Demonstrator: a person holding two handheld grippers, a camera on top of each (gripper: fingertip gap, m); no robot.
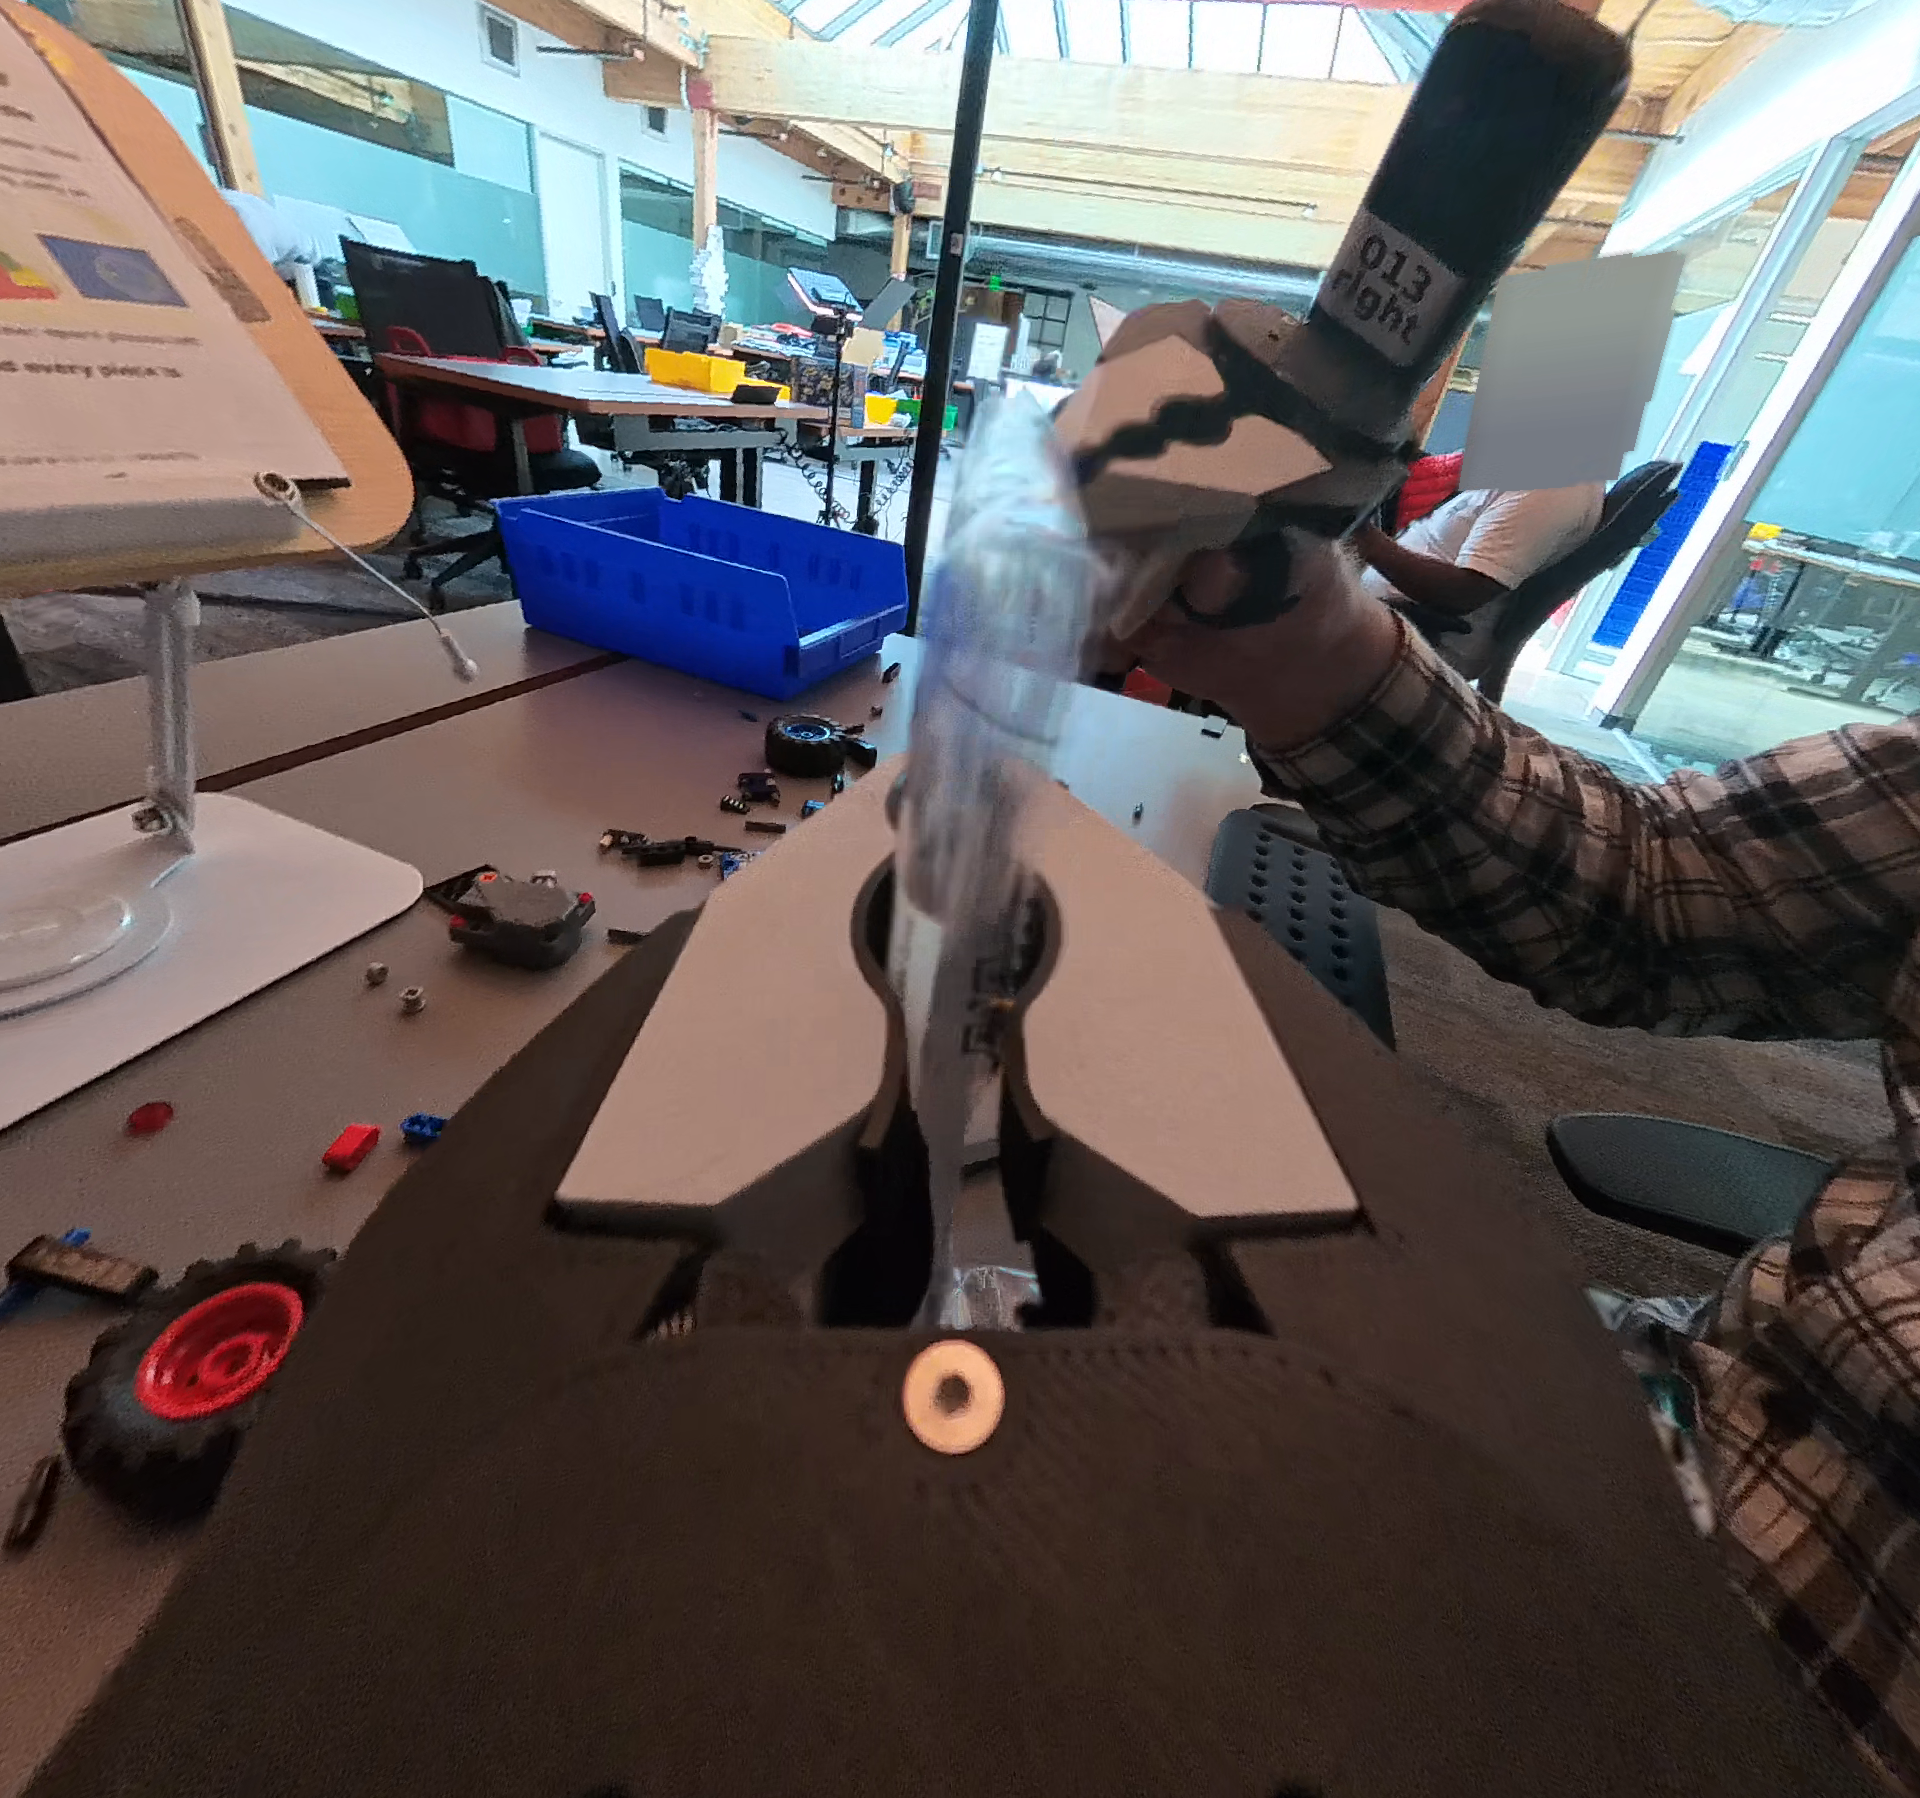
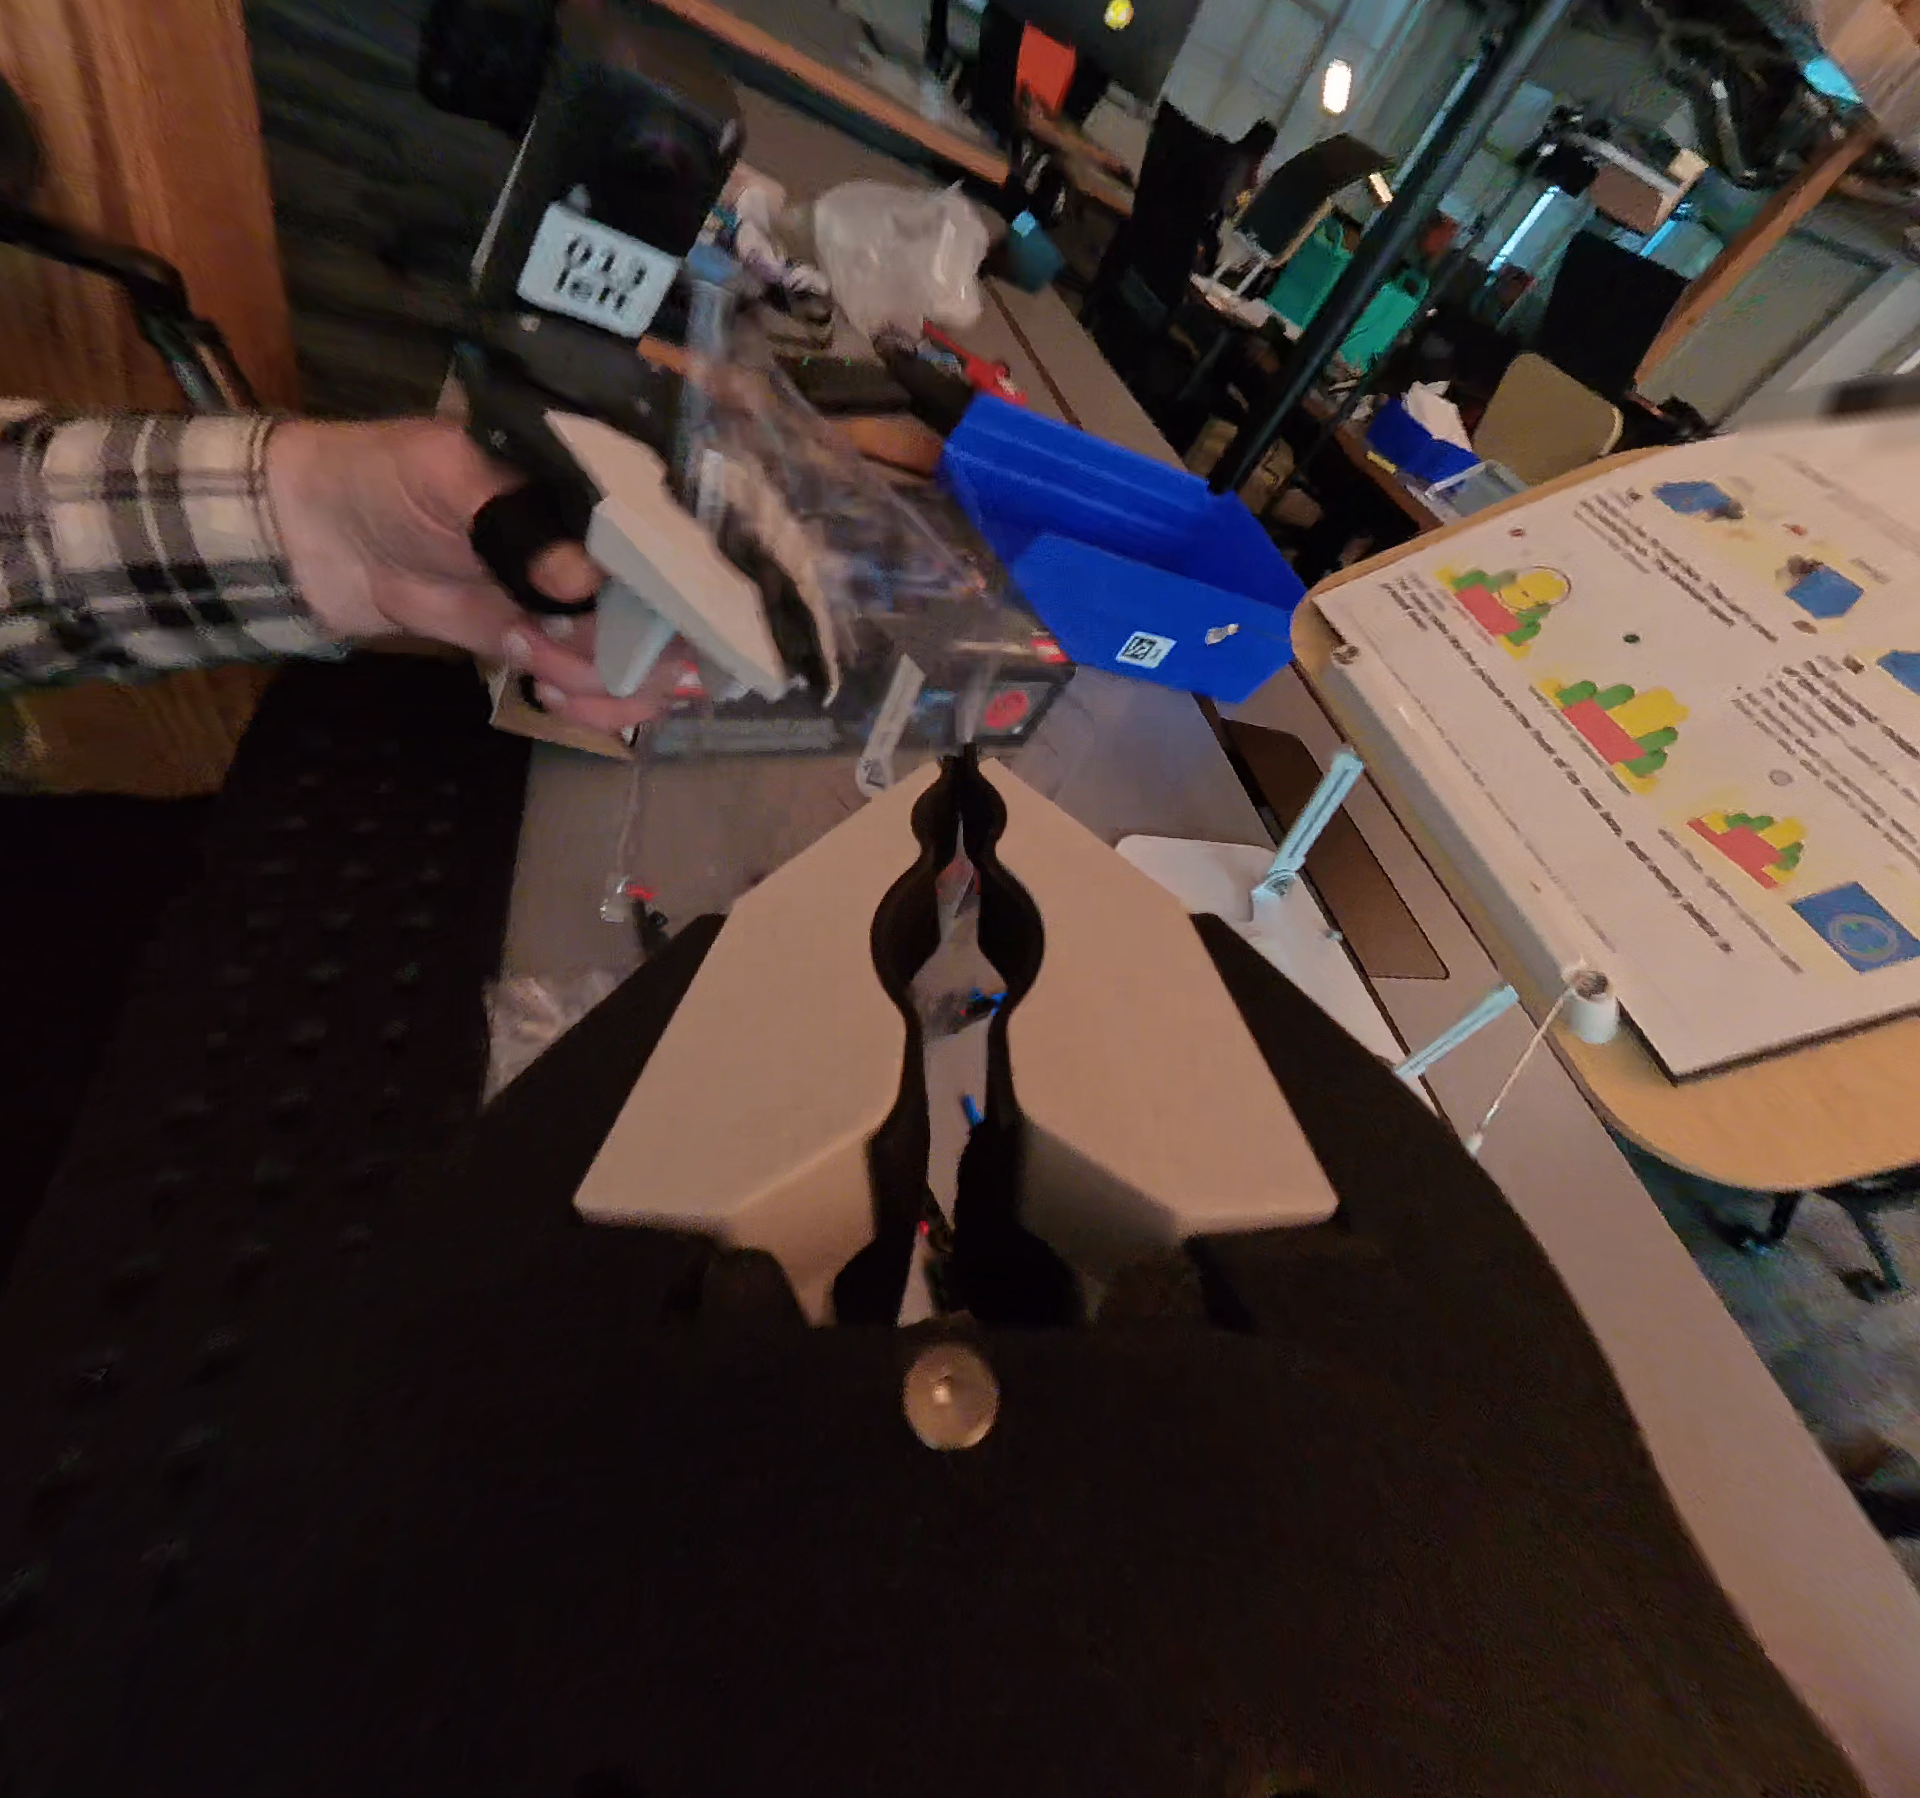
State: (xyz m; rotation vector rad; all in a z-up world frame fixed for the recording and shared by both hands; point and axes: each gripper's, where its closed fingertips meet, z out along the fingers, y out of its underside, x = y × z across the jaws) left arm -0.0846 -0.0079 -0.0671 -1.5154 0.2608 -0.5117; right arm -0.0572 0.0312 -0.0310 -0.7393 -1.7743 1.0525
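— Grey table (image 1: 499, 792) full of little pieces, you see? One wheel with a red hub (image 1: 203, 1364) lies near us, and a blue bin (image 1: 707, 574) stands farther back.

— Yes. And the clear plastic bag (image 1: 987, 626)?

— It is in the air above the table, stretched between the two tools. The left gripper (image 1: 940, 875) has its fingers clenched on the lower part; the film runs up through them. The right gripper (image 1: 1164, 460) is above, jaws pressed together, and I think they pinch the top edge of the bag. The picture is blurred there, so I say it with care.

— Small parts inside?

— Some dark ones, I believe.

— Such thin film slips easily.

— I agree. In my opinion both pinches should be firm and close to each other, and the bag should be over the table, not over the floor, so loose pieces fall where one can find them. The instruction sheet (image 2: 1621, 740) on its stand is beside, well apart.
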